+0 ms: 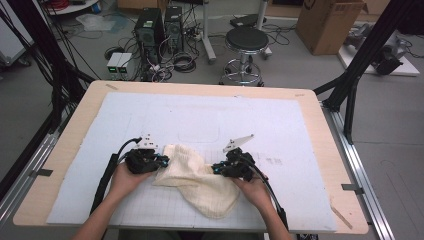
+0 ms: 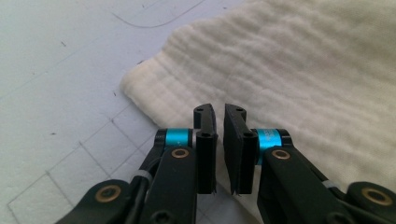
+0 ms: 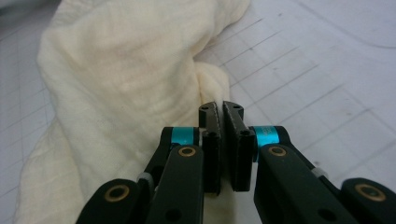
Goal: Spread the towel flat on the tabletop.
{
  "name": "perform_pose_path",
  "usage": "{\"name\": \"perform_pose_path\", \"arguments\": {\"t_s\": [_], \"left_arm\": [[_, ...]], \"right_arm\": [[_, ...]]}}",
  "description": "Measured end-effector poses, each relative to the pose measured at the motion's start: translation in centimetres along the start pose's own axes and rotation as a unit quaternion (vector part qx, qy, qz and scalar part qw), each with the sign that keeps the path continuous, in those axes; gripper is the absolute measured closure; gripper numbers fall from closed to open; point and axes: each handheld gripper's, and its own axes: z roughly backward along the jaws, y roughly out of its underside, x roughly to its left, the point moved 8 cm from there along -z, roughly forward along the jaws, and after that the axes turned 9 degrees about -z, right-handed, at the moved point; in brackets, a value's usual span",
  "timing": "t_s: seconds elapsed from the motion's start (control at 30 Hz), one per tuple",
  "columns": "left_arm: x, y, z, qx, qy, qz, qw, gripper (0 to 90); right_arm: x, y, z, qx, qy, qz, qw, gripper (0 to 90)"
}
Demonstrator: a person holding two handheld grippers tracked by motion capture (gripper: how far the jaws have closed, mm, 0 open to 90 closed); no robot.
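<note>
Pale wooden desk (image 1: 320,150) under a white gridded mat (image 1: 280,135), cluttered workshop floor behind. At left, left claw (image 1: 162,161) nearly closed at the edge of the cream, crinkled cotton cloth (image 1: 197,180); jaws a sliver apart, nothing visibly pinched. Cloth bunched mid-mat, lying crumpled and unfolded. At right, right claw (image 1: 216,169) clenched on a cloth fold. Judged barely begun: spreading and folding all left.

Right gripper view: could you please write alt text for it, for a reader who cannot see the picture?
The right claw stands with its two black jaws nearly closed on a raised fold of a cream gauze cloth. The crumpled cloth spreads to the left and ahead of the jaws, over a white gridded mat.
</note>
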Motion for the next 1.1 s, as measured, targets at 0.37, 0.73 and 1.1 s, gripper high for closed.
{"name": "perform_pose_path", "arguments": {"t_s": [0.37, 0.73, 1.1], "left_arm": [[-0.2, 0.2, 0.1, 0.000, -0.003, 0.002, 1.0000, 83.8], [-0.1, 0.1, 0.6, -0.003, 0.000, 0.003, 1.0000, 81.2], [1.6, -1.6, 0.8, -0.064, -0.029, 0.056, 0.9959, 70.4]], "right_arm": [[-2.3, 0.9, 7.1, -0.090, 0.143, -0.009, 0.9856, 81.1], [-1.0, 3.8, 5.9, -0.036, 0.078, -0.015, 0.9962, 68.1], [-2.8, -0.8, 8.0, -0.111, 0.082, -0.017, 0.9903, 60.1]]}}
